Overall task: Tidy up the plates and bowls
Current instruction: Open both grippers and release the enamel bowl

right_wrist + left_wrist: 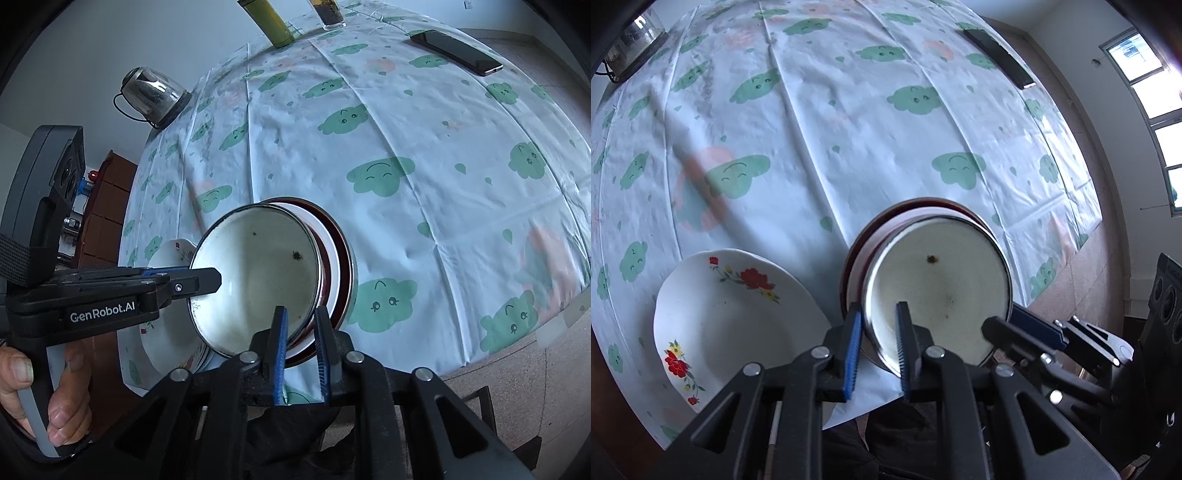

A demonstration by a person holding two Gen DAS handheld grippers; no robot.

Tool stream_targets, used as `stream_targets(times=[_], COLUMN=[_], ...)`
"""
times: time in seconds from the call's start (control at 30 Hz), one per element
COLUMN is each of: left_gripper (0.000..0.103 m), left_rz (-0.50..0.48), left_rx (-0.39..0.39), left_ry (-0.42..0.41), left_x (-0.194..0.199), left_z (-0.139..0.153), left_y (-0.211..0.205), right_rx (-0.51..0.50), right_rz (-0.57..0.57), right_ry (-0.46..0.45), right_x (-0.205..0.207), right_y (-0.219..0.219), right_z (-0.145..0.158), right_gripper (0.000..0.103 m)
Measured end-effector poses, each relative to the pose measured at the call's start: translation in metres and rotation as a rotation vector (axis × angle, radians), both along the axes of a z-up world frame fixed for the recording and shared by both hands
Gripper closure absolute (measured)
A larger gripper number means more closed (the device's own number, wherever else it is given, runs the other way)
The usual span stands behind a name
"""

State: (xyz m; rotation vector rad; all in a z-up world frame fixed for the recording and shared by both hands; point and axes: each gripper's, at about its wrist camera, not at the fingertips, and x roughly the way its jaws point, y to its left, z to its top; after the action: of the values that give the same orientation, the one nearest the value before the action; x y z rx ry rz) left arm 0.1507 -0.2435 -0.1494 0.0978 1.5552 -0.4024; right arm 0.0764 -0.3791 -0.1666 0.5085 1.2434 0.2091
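Both my grippers' jaws straddle the white enamel bowl rim loosely; it could slide off the red-rimmed plates.

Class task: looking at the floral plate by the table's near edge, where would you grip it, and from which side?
Grip the floral plate by its thin raised rim at the near table edge, coming from above and the near side. It lies flat, so only the rim offers the tool a pinch, and the bowl stack crowds its right side.
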Motion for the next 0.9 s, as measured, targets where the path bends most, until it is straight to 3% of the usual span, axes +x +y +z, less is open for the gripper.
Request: stream_targets(times=[0.2,0.37,0.47,0.9], left_gripper=[0.073,0.071,0.061,0.056], left_rz=[0.005,0.005,0.007,-0.010], left_rx=[-0.017,-0.014,-0.010,0.049], left_ry=[-0.022,-0.031,-0.040,-0.113], left_x=[0.000,0.000,0.000,0.000], left_z=[0.006,0.007,0.008,0.012], left_y=[0.001,0.003,0.003,0.004], right_rx=[-0.025,-0.044,-0.055,-0.089], right_rz=[0.013,0.018,0.013,0.000], right_ry=[-0.024,-0.035,-0.031,-0.048], right_x=[-0.001,-0.001,-0.002,-0.003], right_y=[0.006,0.006,0.005,-0.002], right_z=[0.007,0.011,0.010,0.016], right_gripper=[0.063,0.061,0.061,0.060])
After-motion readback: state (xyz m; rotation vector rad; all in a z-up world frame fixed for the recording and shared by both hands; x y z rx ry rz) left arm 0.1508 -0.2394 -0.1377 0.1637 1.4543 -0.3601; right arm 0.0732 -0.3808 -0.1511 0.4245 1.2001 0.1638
